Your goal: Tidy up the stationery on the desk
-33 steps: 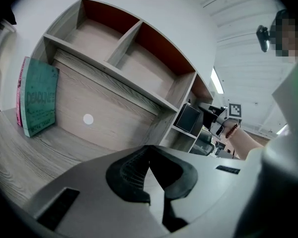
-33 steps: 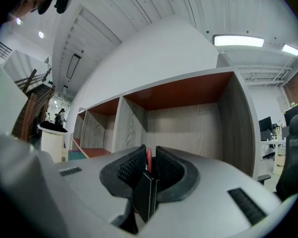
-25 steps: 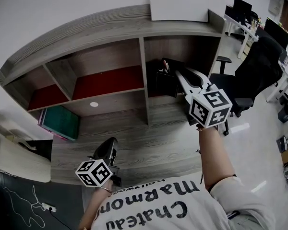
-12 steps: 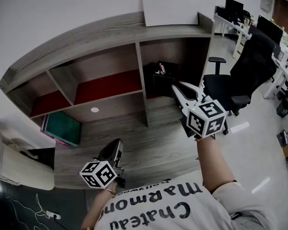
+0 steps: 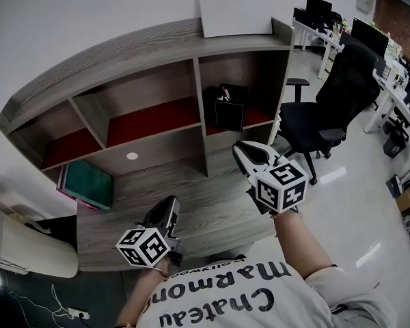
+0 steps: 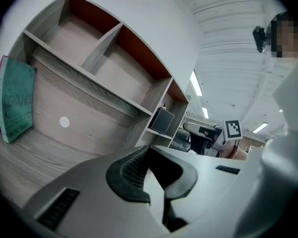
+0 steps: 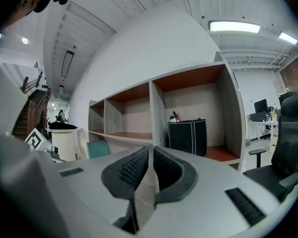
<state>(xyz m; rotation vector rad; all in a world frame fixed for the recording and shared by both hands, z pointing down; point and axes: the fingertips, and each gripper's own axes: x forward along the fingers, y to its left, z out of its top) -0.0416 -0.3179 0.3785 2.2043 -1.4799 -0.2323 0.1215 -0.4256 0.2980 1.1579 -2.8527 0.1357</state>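
Note:
A black pen holder (image 5: 227, 108) with pens poking out stands in the right shelf compartment; the right gripper view has the holder (image 7: 187, 137) straight ahead. My right gripper (image 5: 238, 146) hovers over the desk's right part, below and in front of that compartment, jaws shut and empty. Low over the desk's front edge, my left gripper (image 5: 171, 202) is also shut with nothing in it. Its own view shows the closed left gripper (image 6: 148, 150) aimed at the shelves. A green book (image 5: 87, 182) leans at the desk's left under the shelf.
The wooden desk (image 5: 198, 200) carries a shelf unit with several open compartments. A white board (image 5: 236, 14) lies on top of it. A black office chair (image 5: 328, 108) stands to the right. A white rounded object (image 5: 20, 231) sits at the left.
My right gripper has pulled back from the pen holder toward me and gone from open to shut. The left gripper has barely moved.

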